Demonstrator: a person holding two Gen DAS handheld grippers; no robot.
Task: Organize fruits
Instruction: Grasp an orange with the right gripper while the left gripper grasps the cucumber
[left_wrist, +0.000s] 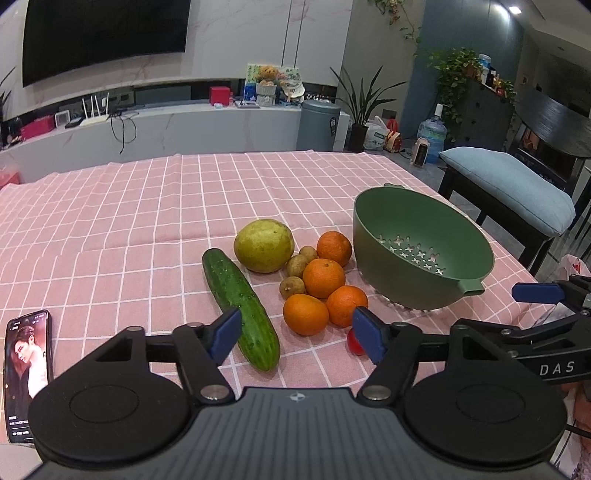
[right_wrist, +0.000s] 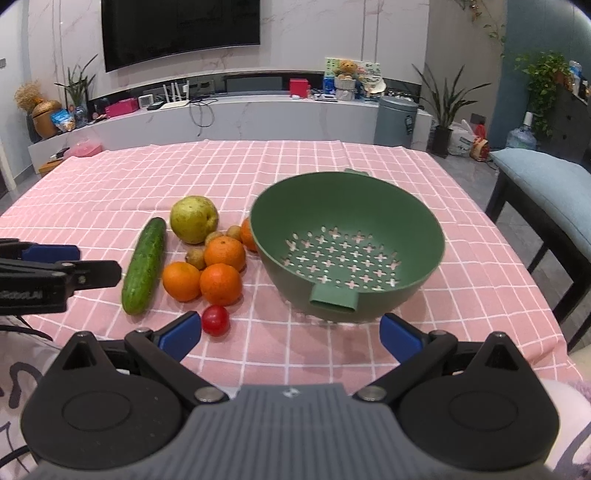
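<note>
A green colander (left_wrist: 406, 214) (right_wrist: 351, 199) stands empty on the right of the pink checked cloth. To its left lie a cucumber (left_wrist: 240, 306) (right_wrist: 144, 266), a yellow-green pear (left_wrist: 264, 245) (right_wrist: 194, 219), several oranges (left_wrist: 324, 277) (right_wrist: 224, 253), small brown fruits (left_wrist: 295, 266) and a cherry tomato (right_wrist: 215, 320). My left gripper (left_wrist: 295, 332) is open, over the cucumber's near end and the nearest orange, with neither one gripped. My right gripper (right_wrist: 291, 334) is open in front of the colander, with the tomato just inside its left finger.
A phone (left_wrist: 27, 373) with a lit screen lies at the front left of the table. A dark chair with a blue cushion (left_wrist: 509, 188) (right_wrist: 546, 184) stands off the table's right edge. Bare cloth stretches behind the fruit.
</note>
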